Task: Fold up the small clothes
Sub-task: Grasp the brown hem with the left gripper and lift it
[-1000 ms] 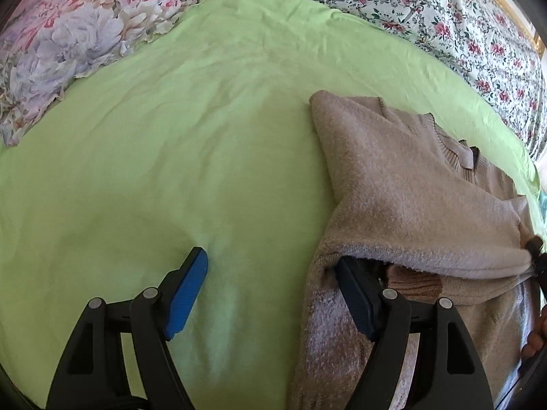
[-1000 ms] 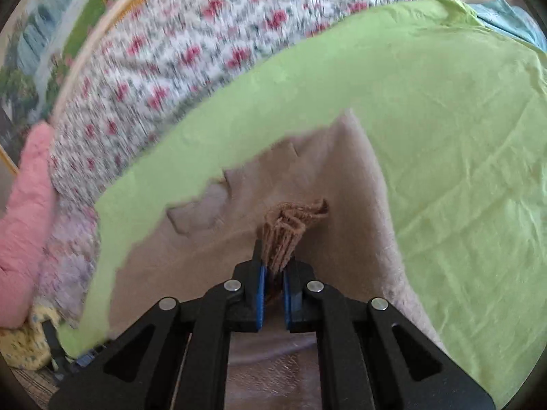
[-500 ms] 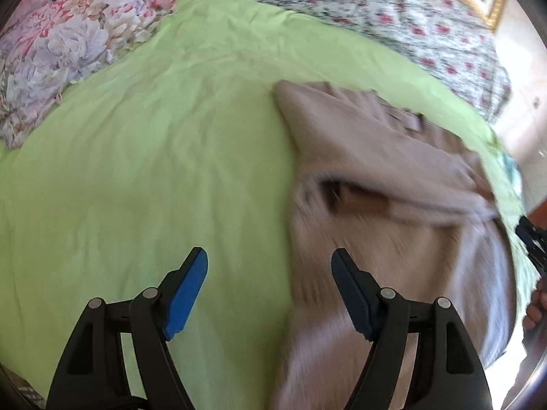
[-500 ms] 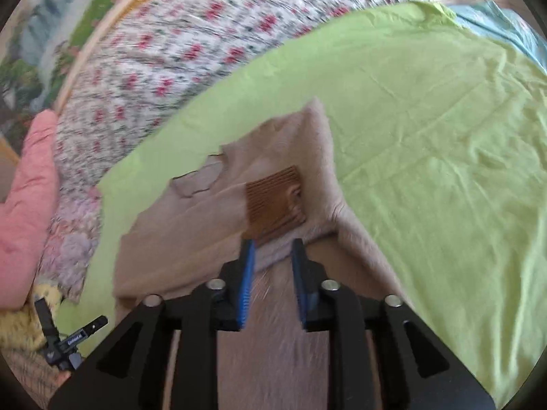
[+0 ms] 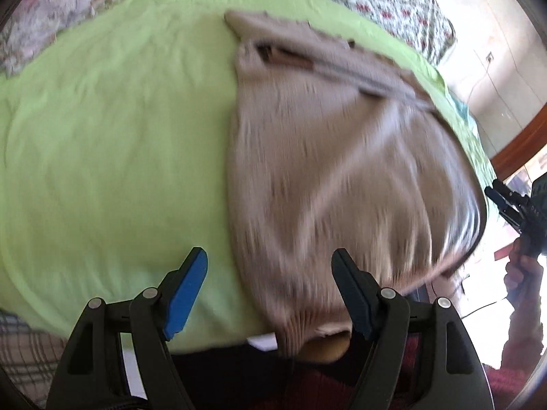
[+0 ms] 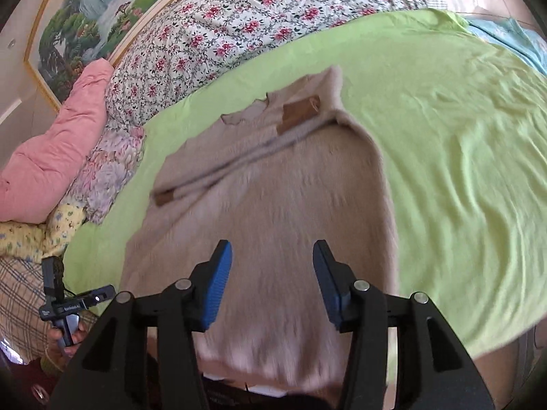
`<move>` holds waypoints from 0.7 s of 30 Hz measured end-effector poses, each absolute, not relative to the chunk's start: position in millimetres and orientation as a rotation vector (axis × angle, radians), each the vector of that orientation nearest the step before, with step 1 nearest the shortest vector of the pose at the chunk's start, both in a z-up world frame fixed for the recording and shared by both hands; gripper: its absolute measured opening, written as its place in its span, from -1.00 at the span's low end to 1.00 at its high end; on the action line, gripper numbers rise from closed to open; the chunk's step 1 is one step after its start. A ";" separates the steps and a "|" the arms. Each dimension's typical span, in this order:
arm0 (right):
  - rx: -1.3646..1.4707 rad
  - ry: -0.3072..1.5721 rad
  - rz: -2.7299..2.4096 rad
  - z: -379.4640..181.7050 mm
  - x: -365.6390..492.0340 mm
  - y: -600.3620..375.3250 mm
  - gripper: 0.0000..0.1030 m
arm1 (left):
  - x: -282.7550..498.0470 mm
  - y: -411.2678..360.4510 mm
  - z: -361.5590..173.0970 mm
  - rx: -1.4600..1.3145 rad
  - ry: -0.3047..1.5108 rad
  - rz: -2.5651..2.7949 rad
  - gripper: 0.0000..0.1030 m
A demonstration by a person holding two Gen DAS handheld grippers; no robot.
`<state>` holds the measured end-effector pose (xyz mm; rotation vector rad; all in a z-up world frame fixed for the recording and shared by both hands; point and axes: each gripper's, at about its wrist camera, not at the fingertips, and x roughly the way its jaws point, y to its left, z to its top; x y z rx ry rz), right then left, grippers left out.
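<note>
Your left hand-held gripper (image 5: 270, 290) and right hand-held gripper (image 6: 271, 280) both hang wide apart, holding nothing. The beige sweater (image 6: 273, 198) lies on the green sheet (image 6: 461, 136), sleeves folded across its chest. Motion blur smears the knit, and its hem is cut off behind your fingers (image 6: 215, 287).

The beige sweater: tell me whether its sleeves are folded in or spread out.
Folded in. Both sleeves lie across the beige sweater chest, brown cuffs resting on the body, none reaching onto the green sheet.
</note>
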<state>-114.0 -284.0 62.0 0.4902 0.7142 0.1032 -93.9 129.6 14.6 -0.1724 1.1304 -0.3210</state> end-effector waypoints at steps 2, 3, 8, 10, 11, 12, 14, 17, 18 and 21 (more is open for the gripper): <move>0.498 0.715 0.102 55.7 -132.6 -286.7 -0.01 | -105.5 128.8 4.4 -0.185 1.150 -0.337 0.46; 0.497 0.721 0.101 52.1 -140.0 -287.5 -0.01 | -110.5 127.8 0.4 -0.187 1.154 -0.337 0.46; 0.508 0.780 0.105 26.4 -172.4 -290.9 -0.01 | -119.8 121.5 -20.0 -0.229 1.183 -0.402 0.50; 0.507 0.804 0.095 14.9 -180.6 -293.6 -0.01 | -118.9 117.6 -24.9 -0.225 1.176 -0.403 0.56; 0.508 0.813 0.088 9.9 -183.7 -295.0 -0.01 | -119.1 114.6 -24.7 -0.213 1.167 -0.409 0.60; 0.513 0.828 0.079 2.7 -185.7 -297.9 -0.01 | -117.1 110.8 -25.1 -0.203 1.164 -0.411 0.63; 0.528 0.860 0.067 -10.2 -187.0 -302.8 -0.01 | -116.9 102.6 -27.0 -0.166 1.160 -0.404 0.63; 0.531 0.884 0.083 -26.0 -186.6 -303.2 -0.01 | -118.0 96.7 -27.5 -0.136 1.155 -0.409 0.63; 0.533 0.889 0.095 -30.7 -184.7 -302.5 -0.01 | -118.3 95.2 -27.4 -0.139 1.154 -0.416 0.63; 0.523 0.881 0.124 -36.7 -176.9 -296.8 -0.01 | -118.3 92.4 -27.7 -0.136 1.151 -0.424 0.63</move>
